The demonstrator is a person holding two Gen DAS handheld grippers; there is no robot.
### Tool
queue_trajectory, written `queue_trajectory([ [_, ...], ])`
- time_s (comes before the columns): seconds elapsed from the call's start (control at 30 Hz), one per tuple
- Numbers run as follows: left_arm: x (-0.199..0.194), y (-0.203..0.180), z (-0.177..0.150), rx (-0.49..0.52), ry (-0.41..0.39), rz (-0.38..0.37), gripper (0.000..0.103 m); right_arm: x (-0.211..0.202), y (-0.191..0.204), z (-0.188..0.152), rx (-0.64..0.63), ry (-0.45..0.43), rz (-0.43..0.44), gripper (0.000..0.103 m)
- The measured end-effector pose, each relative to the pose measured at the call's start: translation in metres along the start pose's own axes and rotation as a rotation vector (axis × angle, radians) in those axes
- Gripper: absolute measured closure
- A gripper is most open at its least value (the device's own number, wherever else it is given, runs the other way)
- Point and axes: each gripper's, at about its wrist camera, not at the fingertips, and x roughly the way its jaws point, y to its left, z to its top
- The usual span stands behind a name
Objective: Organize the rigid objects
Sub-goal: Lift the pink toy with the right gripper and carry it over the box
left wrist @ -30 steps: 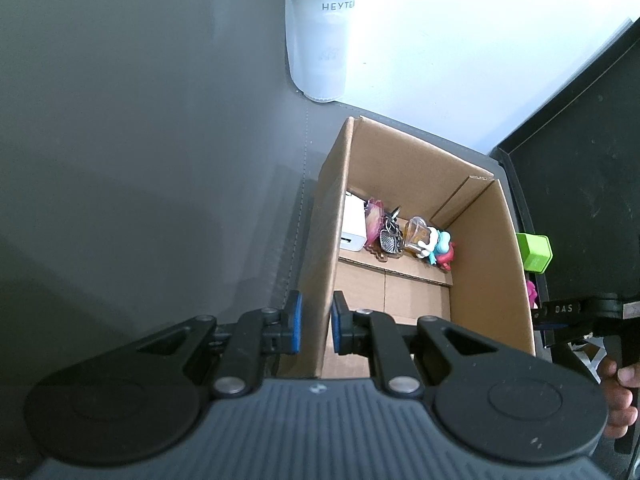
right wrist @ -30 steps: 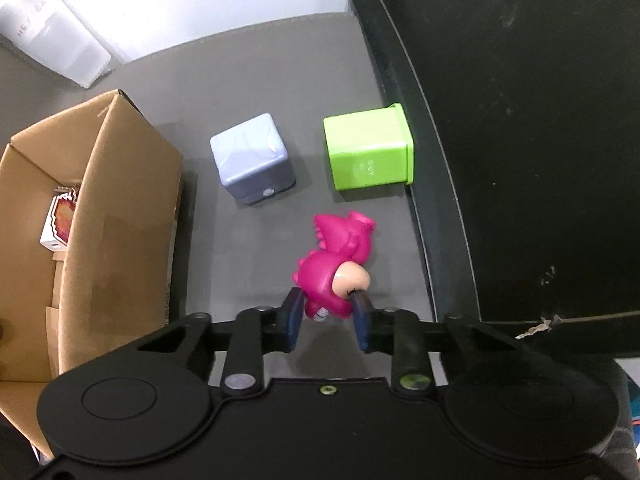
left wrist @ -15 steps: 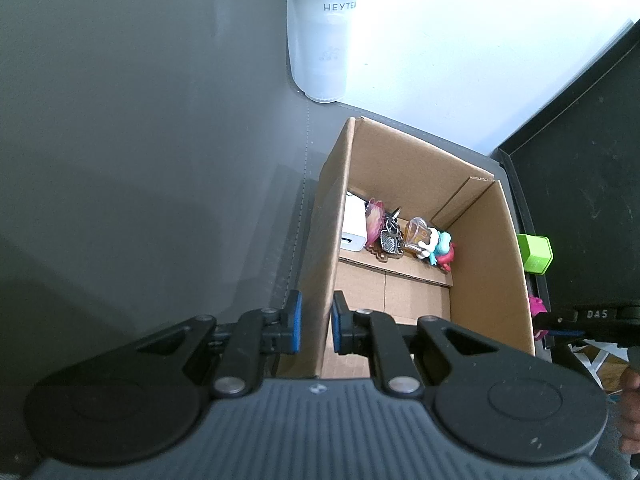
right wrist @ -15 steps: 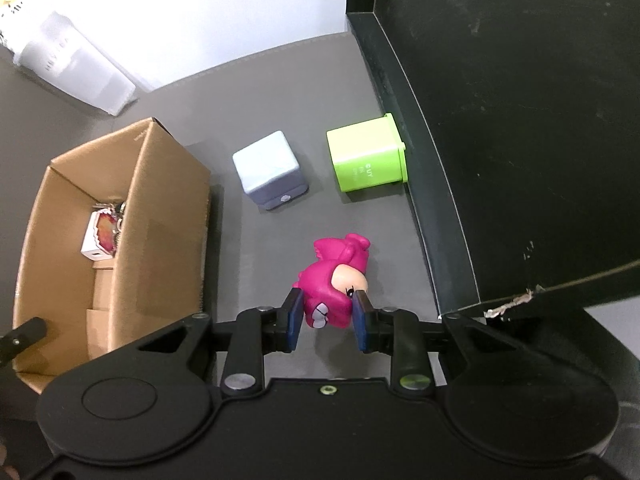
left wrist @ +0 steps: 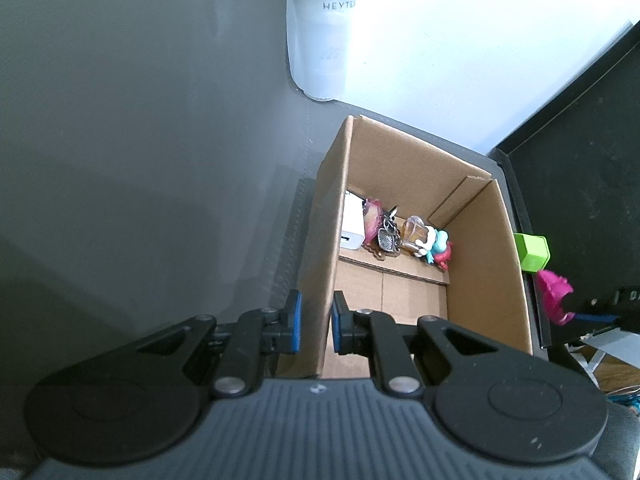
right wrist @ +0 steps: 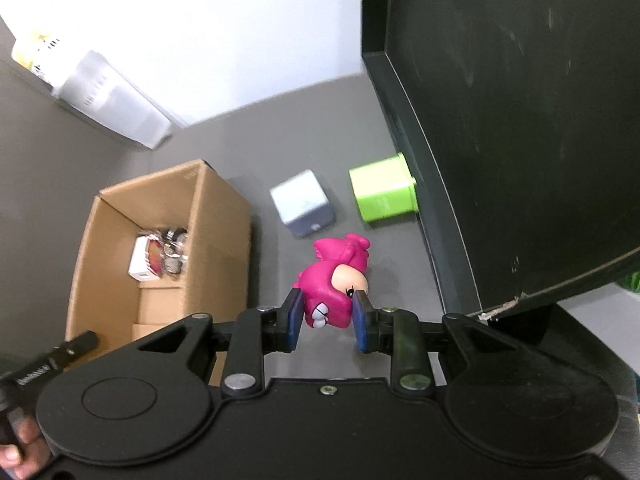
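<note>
**Pink toy held up beside the box**

The right tongs [right wrist: 326, 318] squeeze the pink toy [right wrist: 334, 280] and hold it above the grey tabletop [right wrist: 320, 144], just beside the cardboard box [right wrist: 224, 240]. The left tongs [left wrist: 316, 322] pinch the near wall of the box. Past the box sit a pale blue cube [right wrist: 302, 204] and a green cube [right wrist: 382, 194].

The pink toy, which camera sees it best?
The right wrist view. There the pink toy sits whole in the middle, pinched between the right gripper jaws, face and teeth showing. The left wrist view catches only a pink piece at the right edge, past the cardboard box.
</note>
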Motion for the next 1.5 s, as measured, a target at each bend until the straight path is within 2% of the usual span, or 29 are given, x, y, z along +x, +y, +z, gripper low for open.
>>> queue_trajectory([
  [0.33,-0.002,0.001,-0.001,0.005,0.014,-0.029,0.089,-0.032,0.031,0.014,-0.051,-0.071,0.058,0.077],
  [0.67,-0.003,0.006,0.000,0.005,0.025,-0.054,0.088,-0.042,0.060,0.018,-0.096,-0.085,0.104,0.077],
  [1.17,-0.004,0.011,0.003,0.014,0.036,-0.074,0.088,-0.032,0.105,0.018,-0.147,-0.049,0.153,0.077],
  [1.5,-0.004,0.013,0.004,0.015,0.040,-0.084,0.088,-0.004,0.130,0.009,-0.165,0.014,0.166,0.077],
])
